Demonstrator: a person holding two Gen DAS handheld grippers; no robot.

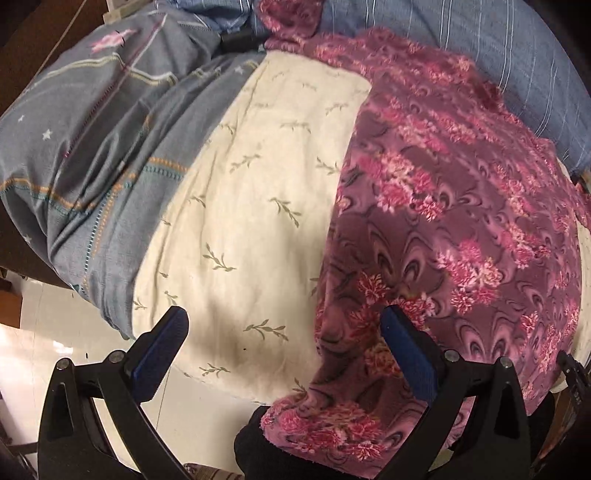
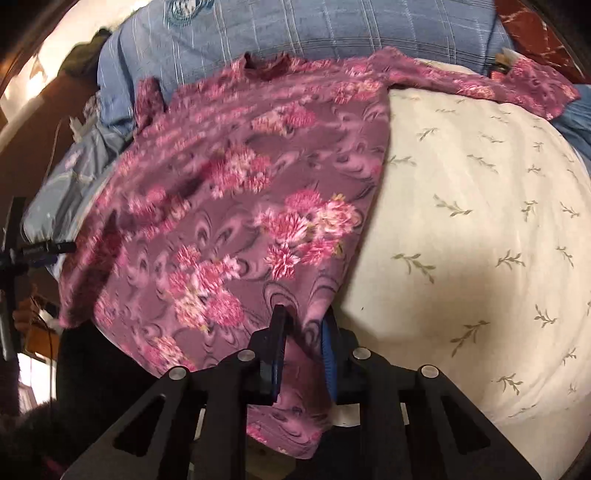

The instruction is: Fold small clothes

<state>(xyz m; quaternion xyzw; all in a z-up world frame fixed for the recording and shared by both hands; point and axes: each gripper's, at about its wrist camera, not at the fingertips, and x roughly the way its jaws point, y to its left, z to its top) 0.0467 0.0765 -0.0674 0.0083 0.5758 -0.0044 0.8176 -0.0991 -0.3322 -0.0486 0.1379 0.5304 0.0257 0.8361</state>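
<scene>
Floral pink top (image 2: pixel 236 192) lies spread on a cream sheet (image 2: pixel 461 229) over the bed, its hem at the lower centre of the right wrist view, pinched in the right gripper (image 2: pixel 303 347). Only the left wrist view shows the left gripper (image 1: pixel 284 354) spread wide above the top's edge, and a grey-blue quilt (image 1: pixel 92 155) at upper left. Blue striped bedding (image 2: pixel 314 33) fills the top.

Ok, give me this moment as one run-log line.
stage: grasping hem | left gripper: open, over floral top edge | right gripper: shut on floral top hem | surface: cream leaf-print quilt
</scene>
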